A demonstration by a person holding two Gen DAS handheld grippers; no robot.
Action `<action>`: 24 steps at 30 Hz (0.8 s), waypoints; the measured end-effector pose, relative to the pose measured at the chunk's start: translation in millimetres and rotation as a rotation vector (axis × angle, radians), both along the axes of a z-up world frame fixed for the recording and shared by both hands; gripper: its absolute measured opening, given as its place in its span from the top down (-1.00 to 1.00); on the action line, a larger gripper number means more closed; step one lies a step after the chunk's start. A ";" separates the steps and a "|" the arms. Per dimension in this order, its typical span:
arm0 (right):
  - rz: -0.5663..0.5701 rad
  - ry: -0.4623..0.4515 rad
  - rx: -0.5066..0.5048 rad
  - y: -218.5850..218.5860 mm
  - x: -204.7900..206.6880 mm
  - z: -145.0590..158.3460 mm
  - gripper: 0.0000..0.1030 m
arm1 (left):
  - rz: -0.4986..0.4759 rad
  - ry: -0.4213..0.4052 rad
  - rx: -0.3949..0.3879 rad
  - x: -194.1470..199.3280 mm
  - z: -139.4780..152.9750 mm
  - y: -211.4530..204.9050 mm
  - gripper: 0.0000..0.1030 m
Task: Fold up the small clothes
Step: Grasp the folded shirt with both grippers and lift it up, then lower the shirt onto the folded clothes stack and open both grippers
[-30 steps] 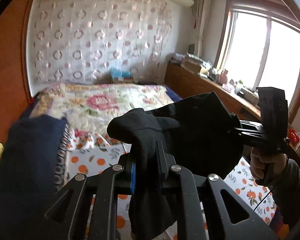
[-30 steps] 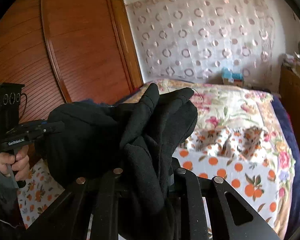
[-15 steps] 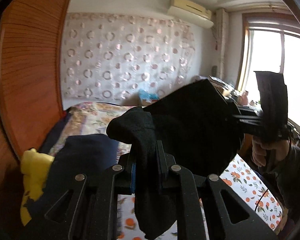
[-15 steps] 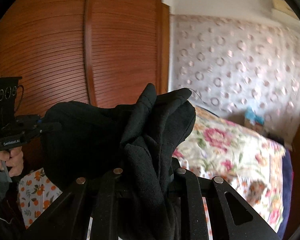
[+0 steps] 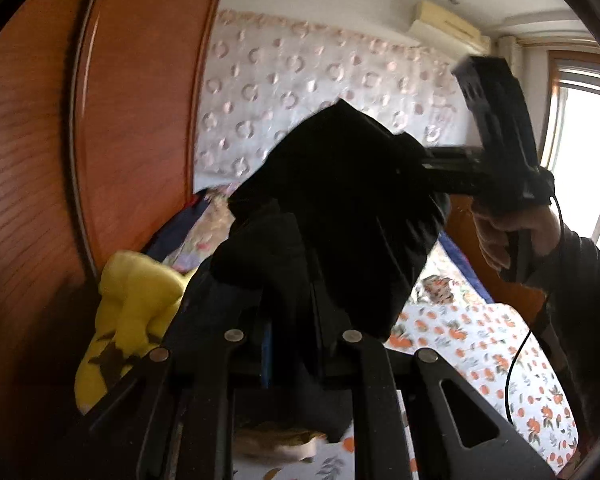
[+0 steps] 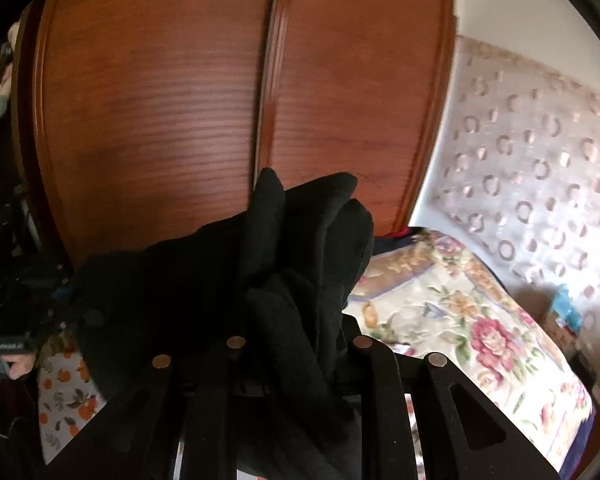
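Black garment [image 5: 340, 216], a small fleece-like piece, hangs in the air above the bed [image 6: 480, 320], stretched between the two tools and touching no surface. The left hand-held gripper [image 5: 290, 332] has its jaws nearly closed on one bunched edge; the right hand-held gripper [image 6: 300, 340] is likewise pinched on the opposite edge, with folds standing up past its fingers. The step in hand appears to be the carry or spread that precedes a fold. The next move probably calls for lowering the cloth flat on the bed with both edges level. Its long axis runs from one tool to the other, roughly level, with loose cloth sagging below.
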State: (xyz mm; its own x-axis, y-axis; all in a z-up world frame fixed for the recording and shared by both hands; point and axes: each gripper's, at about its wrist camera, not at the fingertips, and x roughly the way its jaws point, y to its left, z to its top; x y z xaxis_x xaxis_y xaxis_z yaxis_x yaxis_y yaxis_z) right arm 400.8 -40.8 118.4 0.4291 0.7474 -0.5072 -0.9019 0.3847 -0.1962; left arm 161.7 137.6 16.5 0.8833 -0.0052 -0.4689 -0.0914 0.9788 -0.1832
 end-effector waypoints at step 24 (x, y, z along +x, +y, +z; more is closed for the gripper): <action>-0.185 0.220 -0.072 46.5 48.7 -88.4 0.09 | 0.116 0.100 0.049 0.2 -39.4 29.9 0.06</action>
